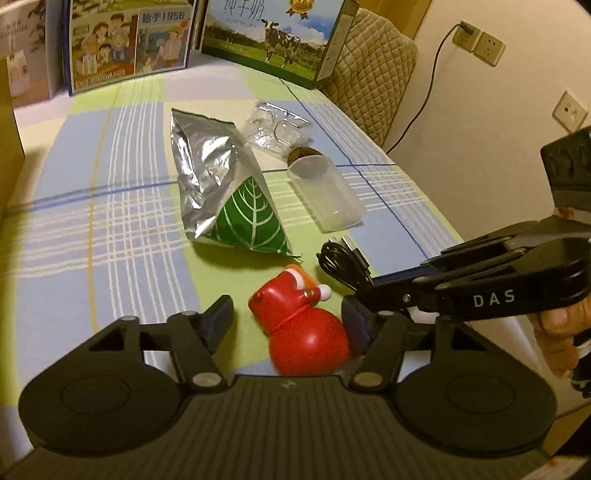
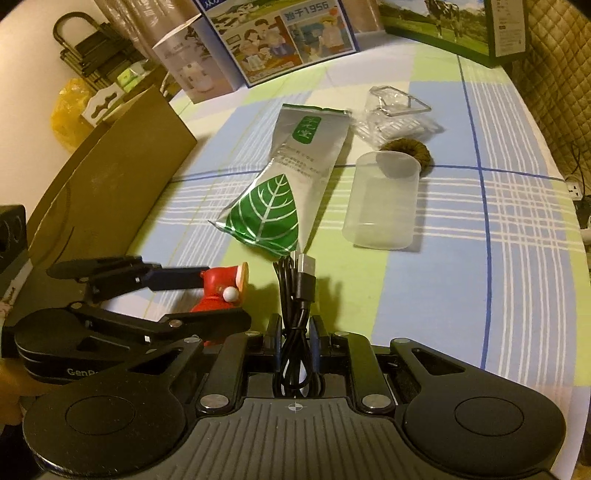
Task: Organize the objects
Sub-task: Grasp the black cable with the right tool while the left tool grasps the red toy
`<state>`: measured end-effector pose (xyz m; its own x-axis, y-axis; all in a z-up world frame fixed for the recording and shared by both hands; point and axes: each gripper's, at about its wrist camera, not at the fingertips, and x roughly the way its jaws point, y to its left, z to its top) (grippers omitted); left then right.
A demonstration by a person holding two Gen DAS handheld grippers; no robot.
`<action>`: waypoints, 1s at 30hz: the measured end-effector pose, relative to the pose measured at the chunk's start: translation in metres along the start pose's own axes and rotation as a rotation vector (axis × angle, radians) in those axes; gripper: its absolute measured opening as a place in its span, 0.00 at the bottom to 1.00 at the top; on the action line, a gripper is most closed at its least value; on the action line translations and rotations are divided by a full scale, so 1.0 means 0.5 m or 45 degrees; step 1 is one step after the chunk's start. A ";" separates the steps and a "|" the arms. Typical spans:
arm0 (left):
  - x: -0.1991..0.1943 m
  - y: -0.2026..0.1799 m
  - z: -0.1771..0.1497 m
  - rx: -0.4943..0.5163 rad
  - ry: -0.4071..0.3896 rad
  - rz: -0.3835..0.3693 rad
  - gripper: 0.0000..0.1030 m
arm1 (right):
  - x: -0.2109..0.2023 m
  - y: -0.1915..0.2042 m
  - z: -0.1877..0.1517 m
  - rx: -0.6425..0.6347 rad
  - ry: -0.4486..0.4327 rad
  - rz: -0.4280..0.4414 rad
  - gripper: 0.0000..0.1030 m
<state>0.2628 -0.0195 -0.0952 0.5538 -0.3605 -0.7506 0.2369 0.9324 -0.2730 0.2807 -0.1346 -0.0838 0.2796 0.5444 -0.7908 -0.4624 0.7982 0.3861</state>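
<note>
The left gripper (image 1: 286,321) straddles the red toy (image 1: 299,325) with fingers spread, the right gripper (image 2: 295,332) pinches the black cable (image 2: 297,295), while a foil pouch (image 1: 221,184), a clear cup (image 1: 327,192) and a brown box (image 2: 110,184) crowd the checked table (image 1: 92,221).

A room in a home: a table spread with a blue, green and white checked cloth (image 1: 110,206), milk cartons' gift boxes (image 1: 273,33) standing along its far edge, a quilted chair cover (image 1: 373,70) just beyond the cloth's right side, wall sockets (image 1: 480,40) with a plugged-in cable above it, and a brown cardboard box (image 2: 110,184) at the cloth's left.
</note>
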 end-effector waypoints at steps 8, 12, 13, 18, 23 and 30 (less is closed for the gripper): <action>0.005 -0.002 -0.012 0.025 0.048 0.027 0.49 | 0.000 0.008 0.005 0.002 -0.005 -0.026 0.11; 0.006 -0.005 -0.005 0.038 0.044 0.022 0.45 | 0.000 0.008 0.005 0.003 -0.005 -0.026 0.11; 0.007 -0.005 -0.004 0.041 0.047 0.018 0.45 | 0.002 0.008 0.005 0.004 -0.004 -0.026 0.11; 0.011 0.006 0.000 0.006 0.053 -0.003 0.45 | 0.005 0.011 0.007 0.004 -0.004 -0.036 0.11; 0.018 0.010 -0.001 -0.009 0.069 -0.021 0.45 | 0.006 0.016 0.011 0.003 -0.007 -0.044 0.11; 0.011 0.001 -0.005 0.014 0.067 -0.006 0.40 | -0.001 0.024 0.019 0.011 -0.030 -0.046 0.11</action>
<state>0.2641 -0.0207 -0.1007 0.5098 -0.3628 -0.7800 0.2485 0.9302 -0.2702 0.2831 -0.1228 -0.0743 0.3155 0.5213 -0.7929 -0.4446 0.8194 0.3618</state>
